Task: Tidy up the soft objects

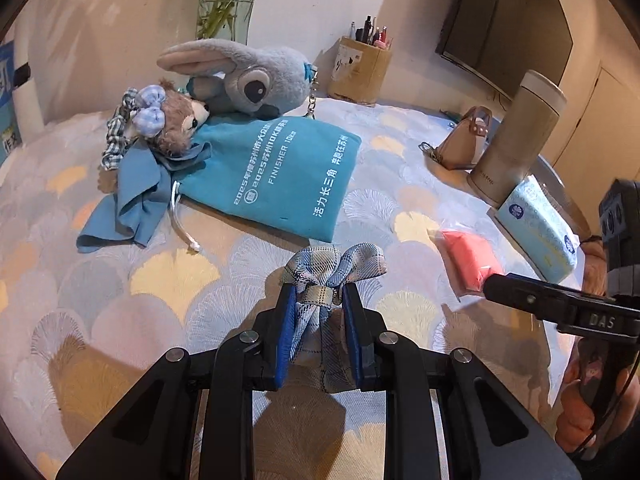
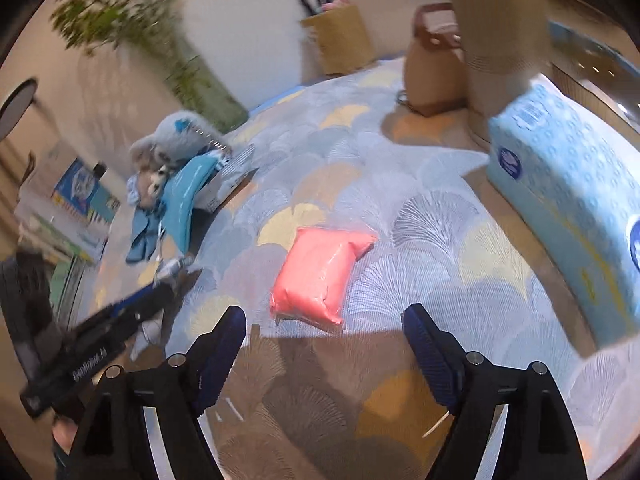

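Observation:
My left gripper [image 1: 320,294] is shut on a blue plaid bow [image 1: 334,266], held just above the patterned tablecloth [image 1: 160,300]. Far left lie a grey plush rabbit [image 1: 248,76], a small brown bear plush [image 1: 176,120], a plaid scrunchie [image 1: 116,136], a blue cloth [image 1: 132,200] and a teal drawstring bag [image 1: 280,168]. A pink soft packet [image 2: 320,276] lies just ahead of my open, empty right gripper [image 2: 324,322]; the packet also shows in the left wrist view [image 1: 470,256], where the right gripper's finger [image 1: 520,288] reaches next to it.
A blue tissue pack [image 2: 568,200] lies at the right, with a beige thermos [image 1: 520,136] and a small tan handbag [image 1: 464,140] behind it. A pen holder [image 1: 360,72] stands at the back wall. A glass vase with stems [image 1: 228,0] stands behind the plush toys.

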Demonstrator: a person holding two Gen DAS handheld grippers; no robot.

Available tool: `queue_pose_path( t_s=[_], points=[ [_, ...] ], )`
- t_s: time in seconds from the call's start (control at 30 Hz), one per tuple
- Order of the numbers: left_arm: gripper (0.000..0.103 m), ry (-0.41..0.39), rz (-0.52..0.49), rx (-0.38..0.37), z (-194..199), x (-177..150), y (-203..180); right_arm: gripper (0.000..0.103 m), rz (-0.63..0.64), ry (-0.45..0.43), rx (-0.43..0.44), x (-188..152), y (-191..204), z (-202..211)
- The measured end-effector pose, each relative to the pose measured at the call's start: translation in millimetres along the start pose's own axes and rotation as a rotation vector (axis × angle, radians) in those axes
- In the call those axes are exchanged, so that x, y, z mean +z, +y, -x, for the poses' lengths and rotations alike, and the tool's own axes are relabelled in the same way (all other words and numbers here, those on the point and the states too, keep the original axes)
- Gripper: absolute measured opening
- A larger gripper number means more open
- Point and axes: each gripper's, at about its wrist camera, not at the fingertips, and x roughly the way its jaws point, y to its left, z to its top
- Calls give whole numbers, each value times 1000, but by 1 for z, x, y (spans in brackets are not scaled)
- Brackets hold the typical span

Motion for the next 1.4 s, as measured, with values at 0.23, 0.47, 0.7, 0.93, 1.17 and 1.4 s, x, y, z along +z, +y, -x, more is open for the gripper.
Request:
queue_pose_path(
  t_s=[0.23,0.47,0.7,0.93,1.17,1.4],
  points=[
    [21,-16,-39,12,5,-3,-7,69,86,-21,-87,1,40,-18],
    [21,-13,-49,13,4,-3,-7,36,161,-72,-214,-2,50,-25],
    [21,-6,-61,17,3,-2,-6,67,42,-21,-15,5,28,-16],
    [21,-5,-63,10,3,-1,-3,78,78,4,-50,33,38,-40],
    [22,-3,-61,8,3,-2,-5,78,148,-20,-39,32,46,-47],
    [22,-6,-62,3,4,-2,-5,76,116,-29,-37,26,38,-39]
  ],
)
